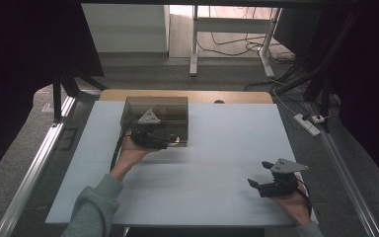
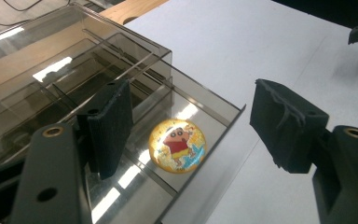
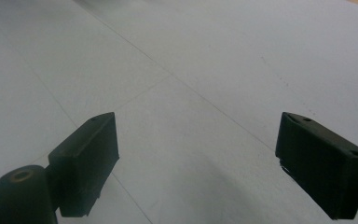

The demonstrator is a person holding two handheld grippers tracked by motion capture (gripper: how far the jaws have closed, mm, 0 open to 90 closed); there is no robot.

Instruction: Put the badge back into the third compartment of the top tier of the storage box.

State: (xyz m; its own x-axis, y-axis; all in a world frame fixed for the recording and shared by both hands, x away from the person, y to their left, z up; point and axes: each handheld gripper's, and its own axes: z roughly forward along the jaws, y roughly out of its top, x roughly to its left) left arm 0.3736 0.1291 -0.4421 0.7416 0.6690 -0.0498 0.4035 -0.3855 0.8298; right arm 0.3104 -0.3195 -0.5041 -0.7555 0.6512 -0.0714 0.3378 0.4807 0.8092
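We have the left gripper (image 2: 191, 126) hanging just above the pulled-out drawer (image 2: 223, 109) of the smoky clear organiser box (image 1: 155, 118), which stands at the far left part of the white table (image 1: 217, 143). Its jaws are spread wide and hold nothing; one pad sits over the drawer's inner side, the other is out beyond the drawer's front wall, above the table. Between them, flat on the drawer floor in the front compartment, lies the round cartoon badge (image 2: 177, 145) (a boy in a red shirt on a yellow ground), touching neither pad.

By our reading the badge is already down in its place and let go, so the putting-in looks done. What seems left is to push the drawer shut into the box, since it stands out toward us. From the high view the drawer is partly hidden by the hand, so how far out it stands we can only guess.

Our right gripper (image 1: 265, 174) waits well apart at the near right of the table, jaws spread and empty over bare white surface
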